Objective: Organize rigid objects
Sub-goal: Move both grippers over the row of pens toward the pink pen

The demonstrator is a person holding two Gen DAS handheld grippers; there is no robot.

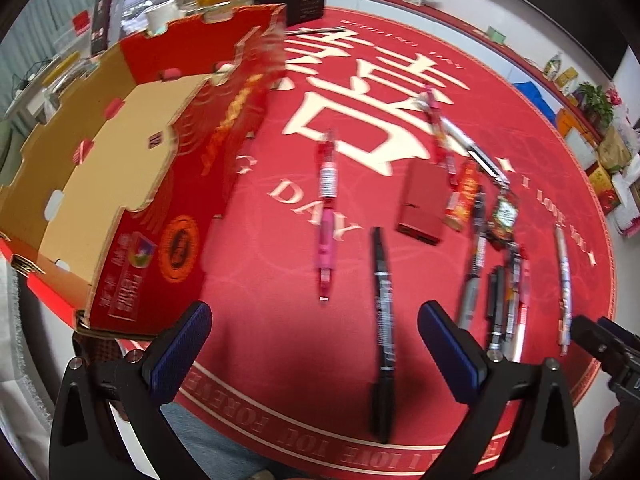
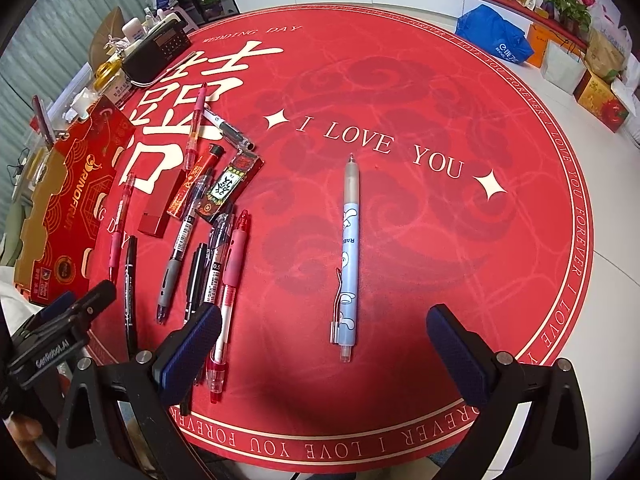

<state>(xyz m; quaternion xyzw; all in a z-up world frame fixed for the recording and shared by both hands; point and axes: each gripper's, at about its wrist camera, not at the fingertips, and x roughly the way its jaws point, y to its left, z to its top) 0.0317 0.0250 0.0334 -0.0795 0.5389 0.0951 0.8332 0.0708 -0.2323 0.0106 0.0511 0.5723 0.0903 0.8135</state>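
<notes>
**Both claws wide over the pens**

Upper left, the red box [image 1: 132, 168] sits empty. Left gripper [image 1: 314, 322] gapes wide above the black marker [image 1: 382, 320]. Centre frame, the right gripper [image 2: 324, 330] spreads wide around the blue pen [image 2: 349, 256], not touching it.

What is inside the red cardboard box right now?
In the left wrist view the red cardboard box shows only bare brown floor, no pens visible. Its near wall hides the strip of floor behind it, so that part cannot be checked.
</notes>
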